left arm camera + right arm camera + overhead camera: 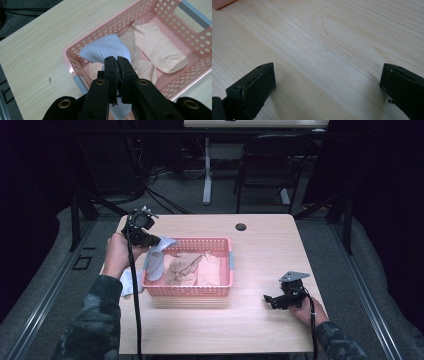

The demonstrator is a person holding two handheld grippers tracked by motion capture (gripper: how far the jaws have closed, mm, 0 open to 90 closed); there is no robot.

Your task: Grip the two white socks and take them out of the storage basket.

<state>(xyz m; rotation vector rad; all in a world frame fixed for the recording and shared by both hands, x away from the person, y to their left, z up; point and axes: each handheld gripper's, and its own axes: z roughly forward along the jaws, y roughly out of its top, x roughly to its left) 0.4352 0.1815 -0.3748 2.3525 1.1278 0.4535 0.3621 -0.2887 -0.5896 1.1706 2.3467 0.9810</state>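
left gripper: clenched on white sock, hanging over left end of pink basket | right gripper: released, on table | sock likely soft, light; grip a bunched fold

Left gripper: raised, jaws pinched on white sock.
Right gripper: low over the table, jaws spread wide.
Left hand: gripping its handle.
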